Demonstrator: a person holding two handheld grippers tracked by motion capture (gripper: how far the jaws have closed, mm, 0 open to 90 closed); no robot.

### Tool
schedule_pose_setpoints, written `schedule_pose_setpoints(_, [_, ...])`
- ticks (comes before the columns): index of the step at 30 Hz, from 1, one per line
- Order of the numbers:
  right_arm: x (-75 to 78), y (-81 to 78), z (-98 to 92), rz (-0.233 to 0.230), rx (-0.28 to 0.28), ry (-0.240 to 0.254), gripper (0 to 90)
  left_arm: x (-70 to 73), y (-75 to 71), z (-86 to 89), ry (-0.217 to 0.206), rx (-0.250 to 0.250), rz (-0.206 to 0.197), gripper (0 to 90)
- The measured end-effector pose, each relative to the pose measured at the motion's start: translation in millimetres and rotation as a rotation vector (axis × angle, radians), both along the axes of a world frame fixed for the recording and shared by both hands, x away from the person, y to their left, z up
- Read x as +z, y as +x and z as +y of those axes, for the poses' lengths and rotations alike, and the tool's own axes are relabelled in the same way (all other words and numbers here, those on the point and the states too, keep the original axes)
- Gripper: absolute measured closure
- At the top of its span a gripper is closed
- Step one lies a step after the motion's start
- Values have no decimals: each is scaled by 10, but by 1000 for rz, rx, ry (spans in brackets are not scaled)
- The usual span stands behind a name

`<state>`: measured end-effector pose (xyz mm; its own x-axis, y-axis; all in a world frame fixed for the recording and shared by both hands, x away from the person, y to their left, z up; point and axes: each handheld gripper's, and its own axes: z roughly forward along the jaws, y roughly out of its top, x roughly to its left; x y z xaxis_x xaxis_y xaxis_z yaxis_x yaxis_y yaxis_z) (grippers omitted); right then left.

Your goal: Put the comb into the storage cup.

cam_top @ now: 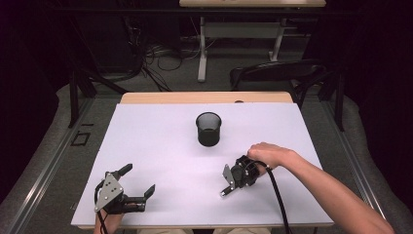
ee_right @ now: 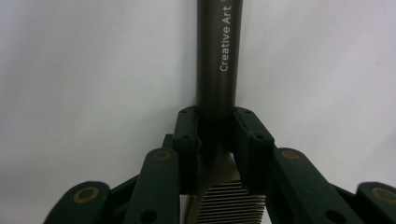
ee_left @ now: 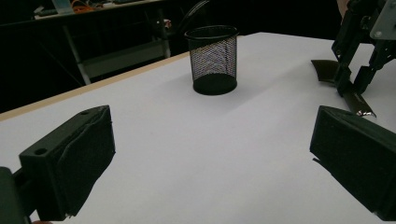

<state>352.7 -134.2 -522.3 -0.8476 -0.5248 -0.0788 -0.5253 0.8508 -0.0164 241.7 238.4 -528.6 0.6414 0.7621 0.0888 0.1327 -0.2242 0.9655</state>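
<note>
The right gripper clamps a dark olive comb with a round handle lettered "Creative Art", its fine teeth near the jaws, low over the white table. The left gripper rests with jaws spread wide, holding nothing.

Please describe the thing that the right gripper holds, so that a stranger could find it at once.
On the white table, nearer the person than the black mesh cup, the right gripper points down at the surface. Its fingers clamp a slim dark tool, lettered "Creative Art", with fine comb-like ridges at one end.
</note>
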Motion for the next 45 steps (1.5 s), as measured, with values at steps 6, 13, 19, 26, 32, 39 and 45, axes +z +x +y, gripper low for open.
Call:
schedule_pose_setpoints(6, [7, -20, 10, -12, 25, -21, 732, 2, 0, 7, 1, 1, -4, 0])
schedule_pose_setpoints(13, [81, -42, -3, -22, 17, -16, 733, 3, 0, 7, -1, 2, -4, 0])
schedule_pose_setpoints(19, [226, -73, 1, -20, 8, 23, 733, 3, -1, 4, -1, 3, -5, 0])
schedule_pose_setpoints(26, [403, -79, -28, -39, -25, 74, 732, 5, -3, 3, 0, 2, -6, 0])
schedule_pose_setpoints(32, [479, -96, -27, -67, -33, 82, 732, 5, -3, -2, 3, 3, -4, 0])
schedule_pose_setpoints(39, [564, -101, -11, -104, -48, 87, 732, 6, -3, -15, 17, 2, -2, 0])
schedule_pose_setpoints(45, [607, -86, 7, -131, -56, 88, 732, 14, -8, -49, 35, -4, 3, 0])
